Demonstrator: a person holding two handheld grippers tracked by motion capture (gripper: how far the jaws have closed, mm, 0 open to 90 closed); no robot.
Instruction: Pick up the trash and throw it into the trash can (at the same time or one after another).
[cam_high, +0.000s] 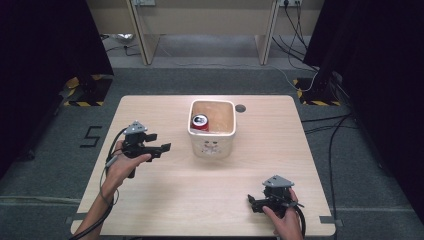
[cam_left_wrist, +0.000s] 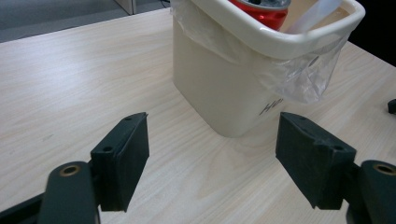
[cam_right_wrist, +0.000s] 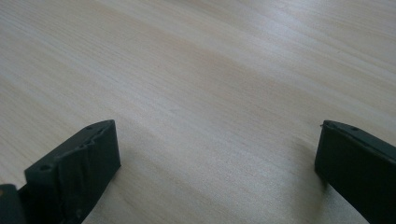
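High view, nearest edge first: the right gripper (cam_high: 256, 204) lies low on the pale wooden table (cam_high: 150, 200) by the person's side, jaws spread wide with only bare wood between them. Further in, the left gripper (cam_high: 162, 148) hovers over the table's left half, jaws likewise wide apart and holding nothing, pointing toward the cream square plastic bin (cam_high: 212, 145) just beyond. That bin stands near the table's middle, lined with a thin clear plastic bag (cam_left_wrist: 303, 77) whose edge drapes over the rim. Inside, against the left wall, stands a red aluminium drink can (cam_high: 200, 122).

Judging by its looks, the can is light, smooth and easily dented, so a gentle pinch across its round side near the top would suit. The bin seems stiff and light; its rolled rim offers the best hold, though the loose liner could slip under the pads.

Most of the can's body is hidden below the rim. Dark lettering on the bin's front is cut off, and the bin's floor is hard to make out.
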